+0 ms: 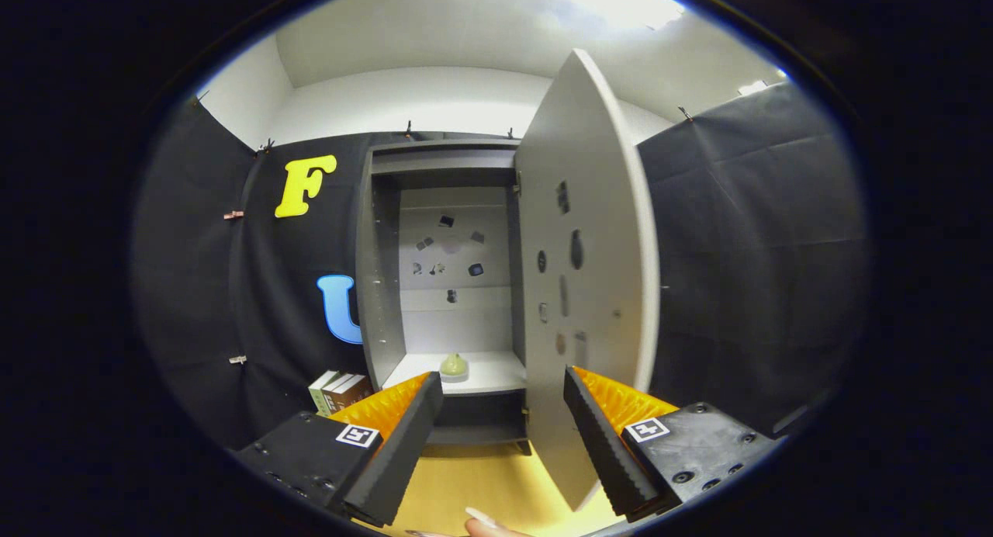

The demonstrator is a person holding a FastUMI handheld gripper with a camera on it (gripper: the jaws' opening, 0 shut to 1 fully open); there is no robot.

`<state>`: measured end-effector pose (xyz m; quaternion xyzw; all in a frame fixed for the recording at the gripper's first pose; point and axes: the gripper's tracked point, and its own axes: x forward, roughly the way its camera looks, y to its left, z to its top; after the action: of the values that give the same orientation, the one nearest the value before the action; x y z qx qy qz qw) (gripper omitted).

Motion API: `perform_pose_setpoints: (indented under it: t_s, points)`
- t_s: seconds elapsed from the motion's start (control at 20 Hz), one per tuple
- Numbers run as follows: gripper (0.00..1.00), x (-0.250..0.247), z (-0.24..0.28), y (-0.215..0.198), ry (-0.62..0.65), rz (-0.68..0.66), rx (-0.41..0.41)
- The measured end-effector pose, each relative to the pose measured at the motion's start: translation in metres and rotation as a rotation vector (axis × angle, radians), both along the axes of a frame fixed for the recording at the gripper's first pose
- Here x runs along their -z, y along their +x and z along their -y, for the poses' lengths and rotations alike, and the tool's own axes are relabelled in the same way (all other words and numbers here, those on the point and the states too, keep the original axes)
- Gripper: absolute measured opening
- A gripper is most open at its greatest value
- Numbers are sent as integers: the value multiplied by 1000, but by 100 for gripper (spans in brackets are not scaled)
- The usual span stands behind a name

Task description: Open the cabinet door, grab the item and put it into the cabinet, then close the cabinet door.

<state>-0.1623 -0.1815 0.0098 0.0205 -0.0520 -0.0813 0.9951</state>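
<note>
The cabinet door (586,273) stands open, edge-on just beyond my hand-held gripper (503,436) — jaws wide, empty — right finger nearest it.

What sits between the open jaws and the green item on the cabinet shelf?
Nothing, by the gripper view: the gripper is open, and only the bare shelf front and lower cabinet edge separate it from the green item. The open door stands right.

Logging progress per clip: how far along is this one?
Done: cabinet door stands open, and a small green item sits on the cabinet shelf. In hand: nothing; the tongs are open and empty, just before the shelf. Left: closing the door.
</note>
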Motion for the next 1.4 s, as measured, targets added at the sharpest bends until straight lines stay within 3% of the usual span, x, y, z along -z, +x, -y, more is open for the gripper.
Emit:
perform_pose_setpoints:
  t_s: [0.3, 0.75, 1.1, 1.4]
  points:
    - [99, 4, 88, -20, 2, 0, 11]
    - [98, 5, 152, 3, 21, 9, 1]
    - [98, 12, 156, 32, 49, 2, -59]
    - [98, 13, 136, 31, 100, 13, -92]
